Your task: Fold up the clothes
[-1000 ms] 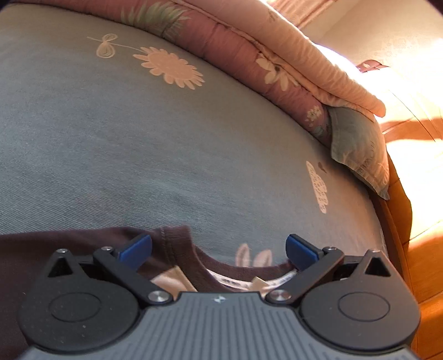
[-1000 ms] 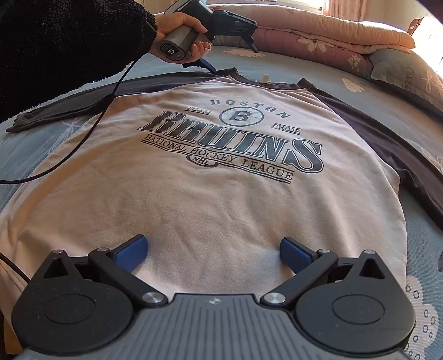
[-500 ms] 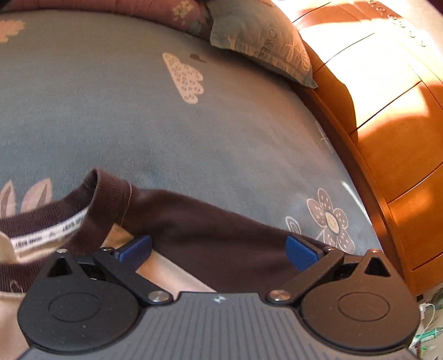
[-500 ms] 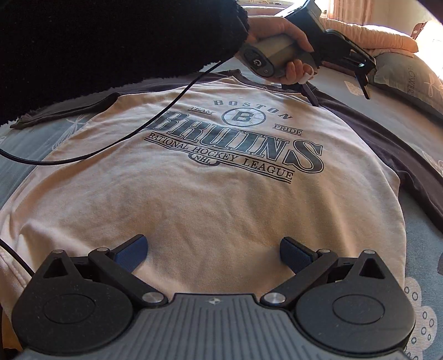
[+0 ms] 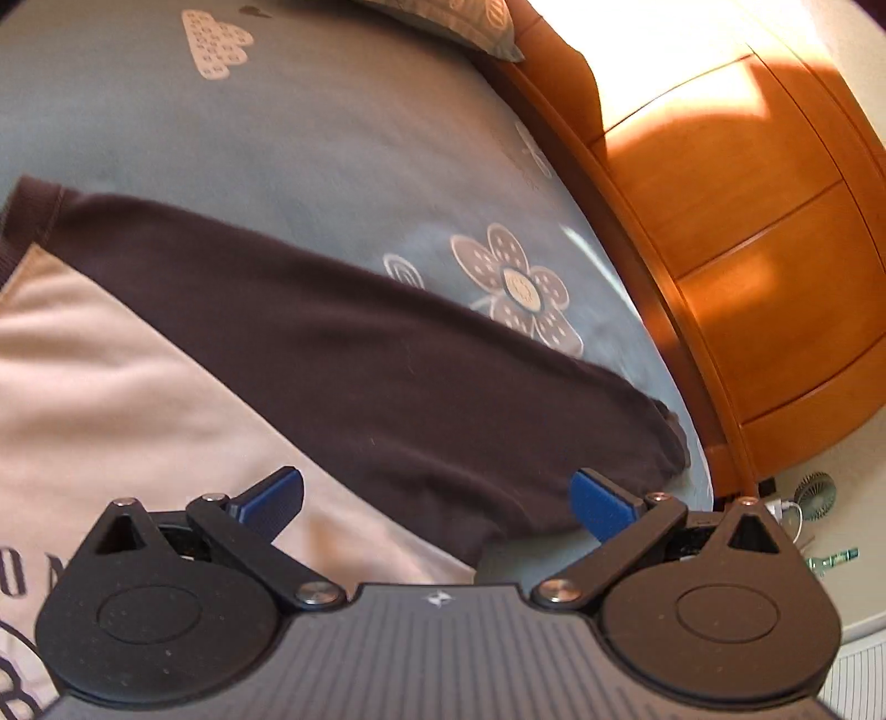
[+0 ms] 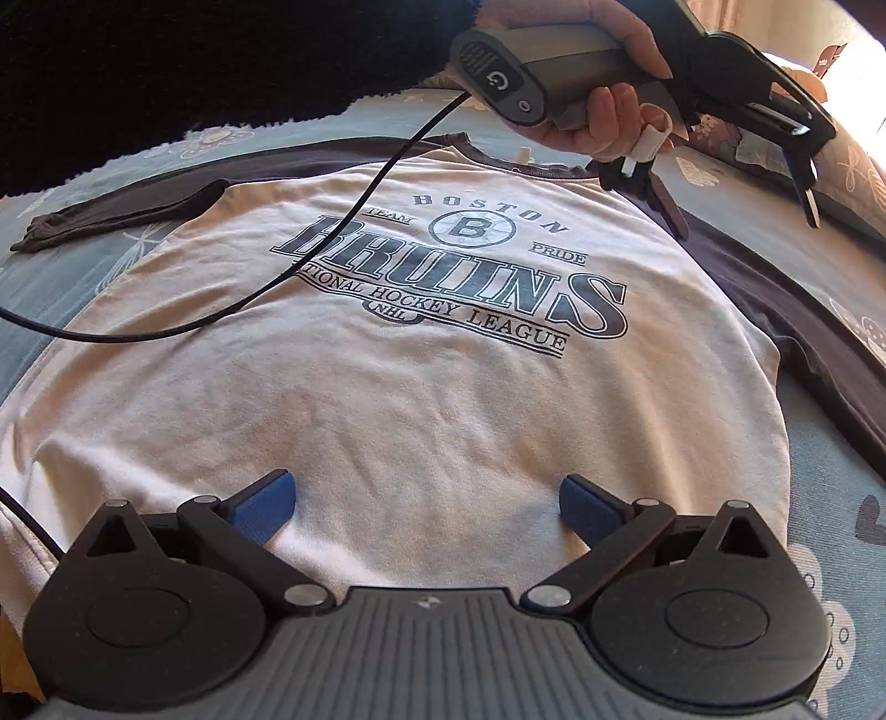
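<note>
Item: long-sleeved Boston Bruins shirt, cream body, dark brown sleeves and collar.

Location: face-up on the grey-blue flowered bedsheet, all places below given from the shirt's printed crest.

Condition: spread flat and full width. No fold shows in body, hem or sleeves. One dark sleeve runs out to the left of the crest. The other dark sleeve runs out to its right, cuff close to the bed's edge by the wooden drawer unit. Light wrinkles below the crest, near the hem.

Progress, judged: the garment lies laid out and smoothed, ready for folding. The whole fold, sleeves in and body over, remains outstanding. Whether other clothes are finished elsewhere cannot be told.

Left gripper: fingers spread wide, grasping nothing, held above the shoulder seam to the right of the crest, angled along the right-hand sleeve. In the right wrist view a hand holds its handle, with a black cable trailing across the crest.

Right gripper: fingers spread wide, grasping nothing, low over the cream cloth below the crest, near the hem.

Adjacent: pillow beyond the collar.
</note>
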Demonstrator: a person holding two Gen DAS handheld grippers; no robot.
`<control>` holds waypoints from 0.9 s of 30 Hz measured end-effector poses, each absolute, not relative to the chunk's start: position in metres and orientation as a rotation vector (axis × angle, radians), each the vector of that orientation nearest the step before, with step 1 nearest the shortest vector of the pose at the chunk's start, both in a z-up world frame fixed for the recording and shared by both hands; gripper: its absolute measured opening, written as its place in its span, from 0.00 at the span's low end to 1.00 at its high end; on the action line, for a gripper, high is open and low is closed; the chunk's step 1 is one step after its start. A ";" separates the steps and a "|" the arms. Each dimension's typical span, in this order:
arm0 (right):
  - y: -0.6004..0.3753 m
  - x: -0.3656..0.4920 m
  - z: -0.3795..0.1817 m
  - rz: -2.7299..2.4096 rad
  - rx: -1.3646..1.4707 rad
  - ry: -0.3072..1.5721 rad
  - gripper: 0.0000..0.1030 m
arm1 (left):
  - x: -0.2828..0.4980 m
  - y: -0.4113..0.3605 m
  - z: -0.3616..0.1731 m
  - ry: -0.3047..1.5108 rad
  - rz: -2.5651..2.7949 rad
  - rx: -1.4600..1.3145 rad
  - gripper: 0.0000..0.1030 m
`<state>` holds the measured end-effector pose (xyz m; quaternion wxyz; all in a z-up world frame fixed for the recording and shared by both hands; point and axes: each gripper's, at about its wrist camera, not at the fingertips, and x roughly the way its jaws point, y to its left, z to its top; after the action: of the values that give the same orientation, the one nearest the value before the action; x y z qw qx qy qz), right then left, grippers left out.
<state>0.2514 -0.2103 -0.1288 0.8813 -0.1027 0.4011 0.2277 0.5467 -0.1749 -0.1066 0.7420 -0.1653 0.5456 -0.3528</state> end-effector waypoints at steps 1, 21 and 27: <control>-0.210 0.252 -0.129 0.474 -0.215 0.836 1.00 | 0.540 -0.178 -0.109 1.223 -0.794 -0.371 0.99; -0.210 0.250 -0.129 0.471 -0.227 0.839 1.00 | 0.513 -0.253 -0.125 1.284 -0.964 -0.378 0.99; -0.210 0.249 -0.128 0.469 -0.237 0.837 1.00 | 0.509 -0.249 -0.109 1.270 -0.976 -0.361 0.99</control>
<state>0.2487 -0.2098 -0.1278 0.8803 -0.1137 0.4017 0.2252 0.5092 -0.2487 -0.1085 0.6817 -0.1607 0.5659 -0.4349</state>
